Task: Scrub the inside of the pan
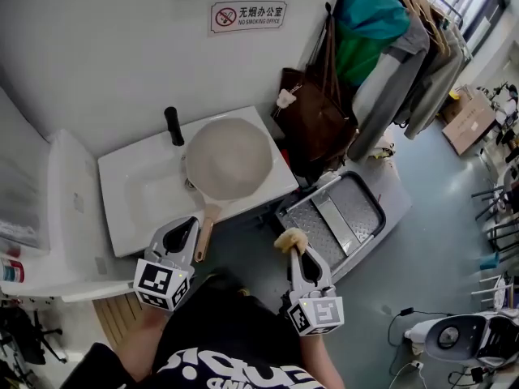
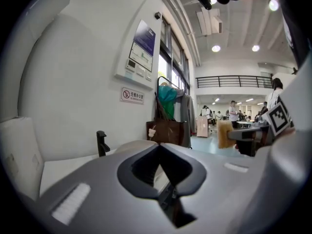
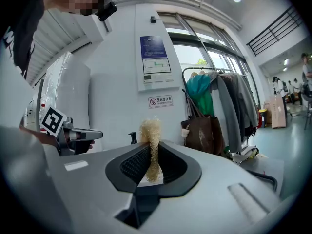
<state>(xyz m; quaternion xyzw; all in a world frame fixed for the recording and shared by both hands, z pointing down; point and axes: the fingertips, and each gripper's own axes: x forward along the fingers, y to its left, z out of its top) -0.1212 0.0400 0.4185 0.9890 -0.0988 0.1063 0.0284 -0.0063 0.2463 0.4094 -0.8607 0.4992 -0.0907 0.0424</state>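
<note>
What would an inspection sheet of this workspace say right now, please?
Surface: white sink, black tap.
Job's things: pan rests on sink, handle toward the person; scrubber held short of pan.
Clutter: nothing seen.
Grippers: left gripper shut, by the pan's handle; right gripper shut on scrubber.
Cables: cable on floor, lower right.
Surroundings: brown bag, clothes rack, grey tray, wall sign.

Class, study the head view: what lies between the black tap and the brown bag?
The pan, sitting on the white sink, fills that stretch between tap and bag; the head view shows it.
</note>
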